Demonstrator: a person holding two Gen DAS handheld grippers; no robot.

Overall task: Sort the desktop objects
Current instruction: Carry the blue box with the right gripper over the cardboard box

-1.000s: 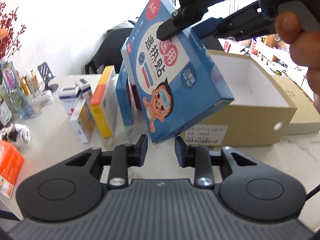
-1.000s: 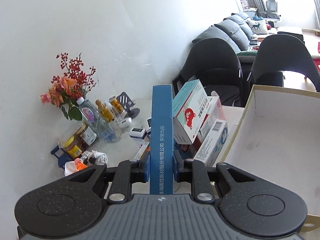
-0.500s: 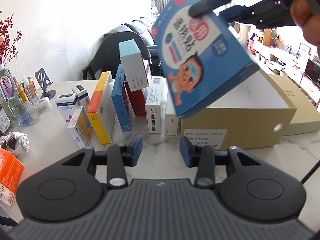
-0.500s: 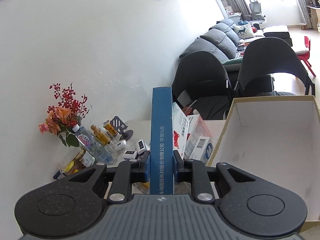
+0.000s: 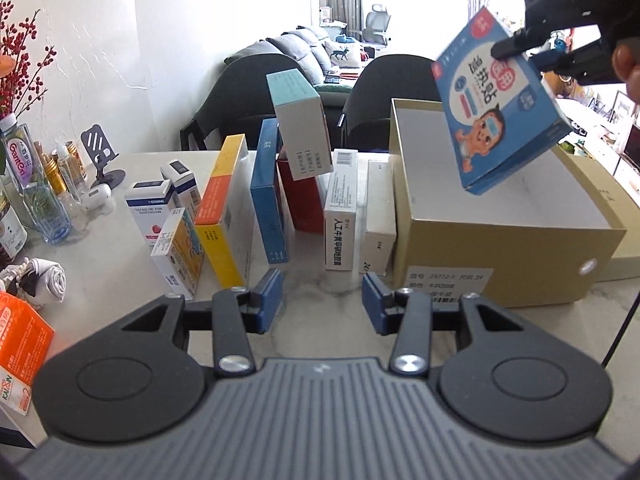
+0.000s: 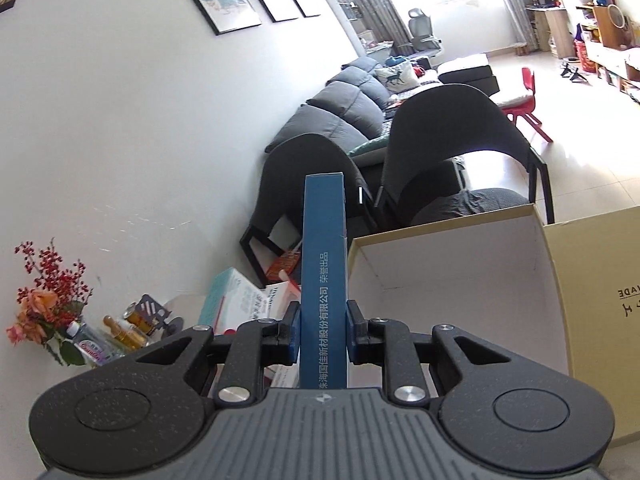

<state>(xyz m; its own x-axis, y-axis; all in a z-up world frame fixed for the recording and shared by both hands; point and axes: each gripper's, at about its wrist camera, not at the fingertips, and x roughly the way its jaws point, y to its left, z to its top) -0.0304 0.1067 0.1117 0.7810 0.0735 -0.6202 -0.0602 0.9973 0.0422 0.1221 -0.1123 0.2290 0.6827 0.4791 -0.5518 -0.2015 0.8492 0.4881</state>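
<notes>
My right gripper point(image 6: 323, 336) is shut on a flat blue box with a cartoon child point(image 5: 496, 108), seen edge-on in the right wrist view point(image 6: 323, 280). It holds the box tilted in the air above the open cardboard box point(image 5: 500, 248), which also shows in the right wrist view point(image 6: 460, 272). My left gripper point(image 5: 322, 300) is open and empty, low over the table in front of a row of upright medicine boxes: yellow-orange point(image 5: 224, 208), blue point(image 5: 268, 196), red point(image 5: 300, 196) and white point(image 5: 340, 216). A teal-topped box point(image 5: 300, 124) leans on top of them.
Small boxes point(image 5: 160, 208), bottles point(image 5: 24, 184), a phone stand point(image 5: 100, 160) and red flowers point(image 6: 44, 304) stand at the left. An orange packet point(image 5: 20, 344) and a rolled cloth point(image 5: 48, 280) lie near left. The box lid point(image 6: 596, 320) lies at right. Dark chairs point(image 6: 460, 148) stand behind the table.
My right gripper has carried the blue cartoon box up and to the right, from in front of my left gripper to above the cardboard box. My left gripper has opened wider.
</notes>
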